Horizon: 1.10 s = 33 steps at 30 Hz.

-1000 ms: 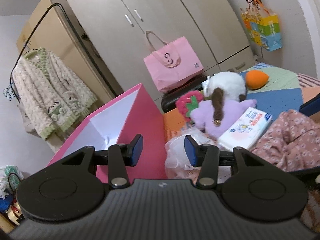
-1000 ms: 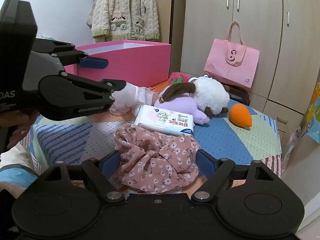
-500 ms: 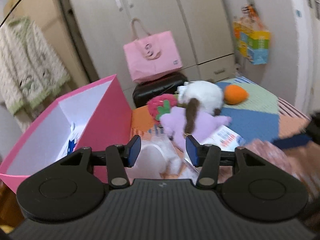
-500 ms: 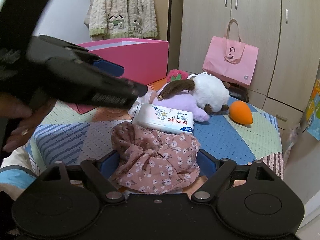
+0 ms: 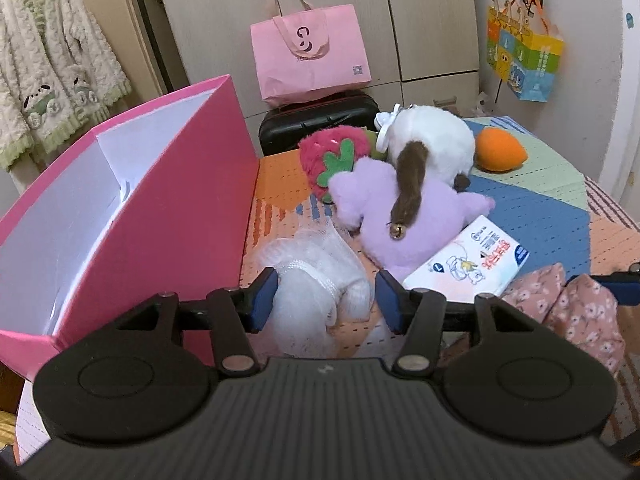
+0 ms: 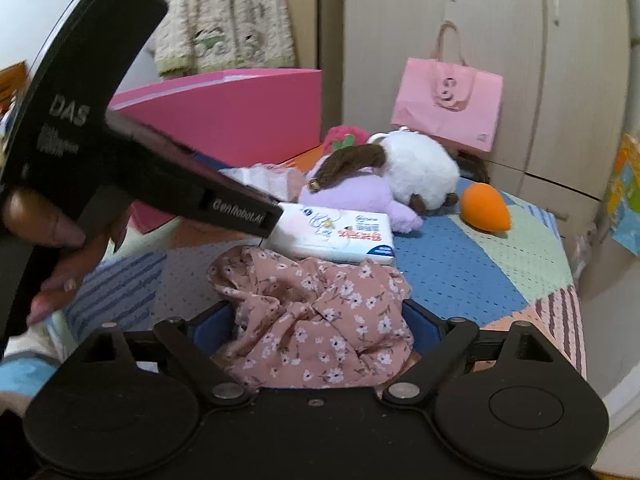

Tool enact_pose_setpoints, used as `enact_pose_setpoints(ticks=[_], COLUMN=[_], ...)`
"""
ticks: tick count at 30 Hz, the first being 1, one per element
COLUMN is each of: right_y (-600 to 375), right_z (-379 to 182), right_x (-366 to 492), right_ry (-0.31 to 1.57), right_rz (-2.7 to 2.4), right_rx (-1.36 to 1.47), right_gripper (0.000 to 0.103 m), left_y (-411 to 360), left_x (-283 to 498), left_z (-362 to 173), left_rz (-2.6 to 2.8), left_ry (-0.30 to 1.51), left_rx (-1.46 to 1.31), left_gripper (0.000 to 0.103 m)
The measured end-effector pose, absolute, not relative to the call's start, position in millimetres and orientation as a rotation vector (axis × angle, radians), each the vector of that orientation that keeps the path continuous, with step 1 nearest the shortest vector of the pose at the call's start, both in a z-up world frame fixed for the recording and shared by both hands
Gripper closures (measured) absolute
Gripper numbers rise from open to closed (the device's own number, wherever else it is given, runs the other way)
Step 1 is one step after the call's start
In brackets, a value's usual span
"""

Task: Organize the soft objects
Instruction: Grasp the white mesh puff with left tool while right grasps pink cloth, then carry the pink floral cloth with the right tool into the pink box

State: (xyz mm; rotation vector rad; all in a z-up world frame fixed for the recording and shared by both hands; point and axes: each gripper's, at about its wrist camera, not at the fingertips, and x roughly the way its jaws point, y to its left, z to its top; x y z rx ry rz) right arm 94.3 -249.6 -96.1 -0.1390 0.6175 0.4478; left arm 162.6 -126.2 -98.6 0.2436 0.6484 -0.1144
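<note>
Left gripper [image 5: 325,295], jaws just widening, straddles the white mesh bundle [image 5: 316,276] unpressed; right gripper [image 6: 318,326] gapes around the floral cloth [image 6: 316,320].

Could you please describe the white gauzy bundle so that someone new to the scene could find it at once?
Find the big pink box on the patchwork mat. The white gauzy bundle lies just beside its wall, in front of the purple plush. Unlike the plush toys, it is sheer, crumpled white mesh.
</note>
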Motion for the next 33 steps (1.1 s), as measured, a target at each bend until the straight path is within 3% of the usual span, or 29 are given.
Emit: enact_pose_setpoints(ticks=[3,5,7,13,33], right_y=[-251.8,-253.6,-254.4,-257.3,-264.2], right_z=[-96.5,-95.4,-94.4,-89.3,-65.8], right_x=[89.5,86.4,84.0,77.8,53.6], right_ry=[0.606,0.603,0.601,0.58,0.596], right_rz=[0.462,0.47,0.476,0.457,0.386], right_rx=[-0.1,-0.077,-0.069,-0.047,-0.01], right_gripper=[0.04,0.069,0.081,0.083,0.083], left_y=[-124.5,-123.6,-120.9,-114.5,-81.7], left_x=[160.9,159.6,157.9,149.4,101.6], left_z=[-99.7,-100.3,-101.4,-96.2,-72.1], left_rz=[-0.111,-0.092,-0.088,-0.1,-0.224], left_ry=[0.646,0.635,0.628,0.588,0.58], left_rx=[0.248,0.261,0.261,0.223,0.102], left_gripper=[0.054,0.062,0.069,0.076,0.077])
